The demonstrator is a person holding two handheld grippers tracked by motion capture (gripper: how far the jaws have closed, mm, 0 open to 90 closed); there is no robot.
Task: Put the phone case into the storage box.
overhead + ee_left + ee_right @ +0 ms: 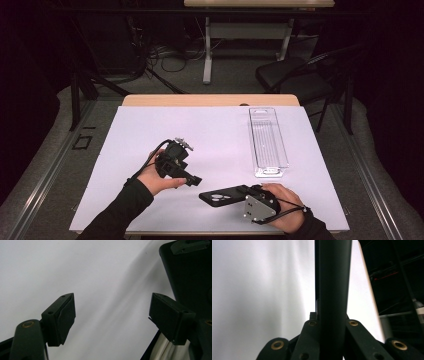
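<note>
White sheet [200, 125] over a wooden table, dark room behind. Black smartphone [225, 195]: near the front edge, pinched at one end in my right gripper [248, 192], long axis across the table, free end pointing left. My left gripper [192, 178]: jaws spread, holding nothing, just beside that free end. Clear plastic tray [268, 142]: right, lengthwise front-to-back. Open sheet left and centre.
</note>
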